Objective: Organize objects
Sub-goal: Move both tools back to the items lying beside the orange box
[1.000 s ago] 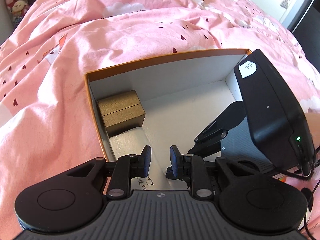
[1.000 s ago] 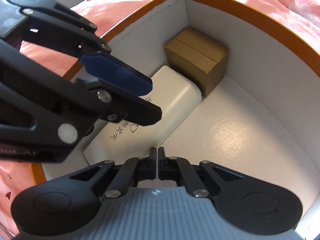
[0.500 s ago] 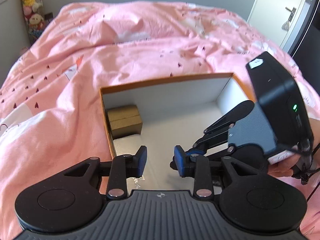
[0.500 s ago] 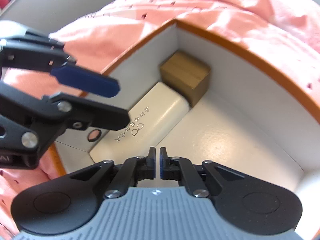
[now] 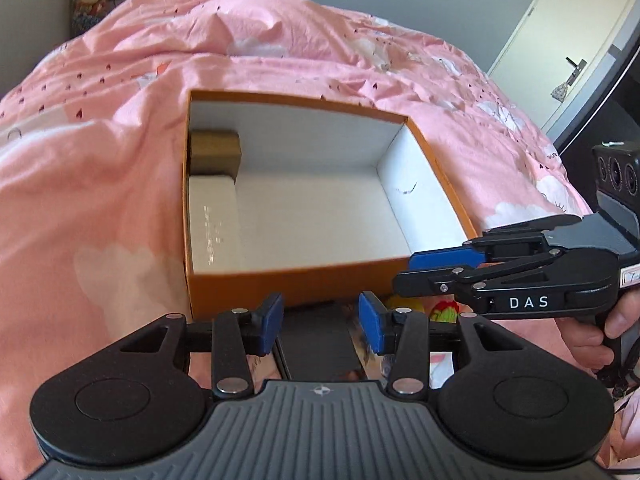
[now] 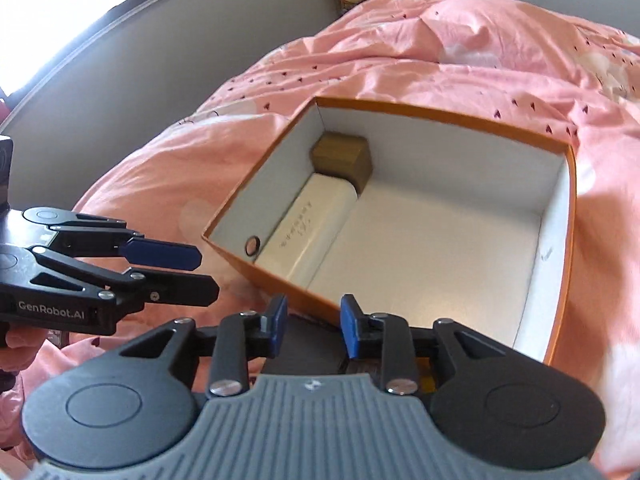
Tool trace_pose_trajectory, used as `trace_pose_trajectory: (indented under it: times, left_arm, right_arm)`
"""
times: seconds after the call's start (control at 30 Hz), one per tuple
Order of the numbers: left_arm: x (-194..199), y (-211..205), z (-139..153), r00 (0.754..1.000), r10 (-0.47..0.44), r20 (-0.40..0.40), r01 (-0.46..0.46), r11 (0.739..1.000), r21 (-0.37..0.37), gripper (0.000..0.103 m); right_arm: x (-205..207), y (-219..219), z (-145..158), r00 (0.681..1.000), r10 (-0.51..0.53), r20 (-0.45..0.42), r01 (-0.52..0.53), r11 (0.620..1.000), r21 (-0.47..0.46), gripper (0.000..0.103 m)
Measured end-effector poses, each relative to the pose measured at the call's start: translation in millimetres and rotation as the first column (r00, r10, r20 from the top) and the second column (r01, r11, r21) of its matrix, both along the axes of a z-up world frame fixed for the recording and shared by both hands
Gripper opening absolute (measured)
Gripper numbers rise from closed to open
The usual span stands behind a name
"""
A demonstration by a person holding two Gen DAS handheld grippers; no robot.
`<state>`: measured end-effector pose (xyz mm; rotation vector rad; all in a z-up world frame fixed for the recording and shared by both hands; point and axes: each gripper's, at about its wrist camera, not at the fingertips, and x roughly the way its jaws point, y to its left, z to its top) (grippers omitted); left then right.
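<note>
Resting on a rumpled pink heart-print duvet (image 5: 120,184): orange cardboard box (image 5: 320,276), white-lined.
Contents: brown carton (image 6: 342,156), glossy white case (image 6: 308,224); left gripper (image 5: 320,320) and right gripper (image 6: 312,324) parted, empty.

Pink duvet (image 5: 120,160), grey wall (image 6: 140,72), window (image 6: 60,20)

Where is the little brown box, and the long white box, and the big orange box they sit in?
little brown box (image 6: 340,156), right wrist view, on its top face.
long white box (image 6: 310,226), right wrist view, on its printed top.
big orange box (image 5: 304,280), left wrist view, on its near outer wall.
</note>
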<state>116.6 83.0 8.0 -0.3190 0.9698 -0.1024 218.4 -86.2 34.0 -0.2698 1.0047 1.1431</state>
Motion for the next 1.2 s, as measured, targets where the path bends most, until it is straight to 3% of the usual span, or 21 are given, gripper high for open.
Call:
trace_pose_trajectory:
  times: [0.07,0.13,0.27,0.47,0.6,0.83,1.0,1.1,1.2]
  left_arm:
    - [-5.2,4.6,-17.7,0.999,0.038,-0.037,-0.04,0.998,-0.041,0.052]
    - [-7.5,9.4,-33.9,0.996,0.072,-0.059,-0.077,0.994,-0.076,0.06]
    - [-3.6,12.9,-64.8,0.988,0.107,-0.115,-0.118,0.988,-0.1,0.064]
    - [0.3,12.6,-92.9,0.967,0.072,-0.244,-0.115,0.979,-0.167,0.065]
    - [-10.8,11.8,-83.2,0.965,0.049,-0.256,-0.1,0.976,-0.193,0.065]
    - [-36.2,4.5,-36.1,0.973,-0.094,-0.212,0.066,0.989,-0.135,0.063]
    - [-53.3,-4.9,-16.0,0.948,-0.218,-0.232,0.199,0.974,-0.105,0.063]
    - [-58.1,-10.9,-20.2,0.929,-0.249,-0.275,0.215,0.965,-0.149,0.063]
    - [-58.9,-12.6,-32.9,0.925,-0.22,-0.309,0.162,0.966,-0.203,0.063]
  right_arm:
    - [-6.5,-4.6,-16.8,1.0,-0.027,-0.011,0.027,0.998,-0.05,0.032]
    - [-10.8,-11.4,-36.2,0.998,-0.058,-0.03,0.055,0.993,-0.108,0.032]
    - [-8.4,-11.2,-70.8,0.994,-0.097,-0.055,0.084,0.975,-0.207,0.034]
    - [-10.7,-14.3,-88.5,0.989,-0.107,-0.104,0.08,0.967,-0.24,0.034]
    - [-16.8,-15.0,-85.7,0.987,-0.094,-0.131,0.059,0.967,-0.249,0.035]
    - [-36.6,-18.6,-53.8,0.989,0.018,-0.147,-0.047,0.979,-0.199,0.035]
    - [-52.5,-27.0,-36.9,0.98,0.078,-0.183,-0.11,0.979,-0.17,0.035]
    - [-64.0,-30.6,-31.9,0.974,0.105,-0.202,-0.139,0.977,-0.162,0.035]
    - [-73.2,-32.9,-30.6,0.971,0.12,-0.208,-0.154,0.976,-0.156,0.035]
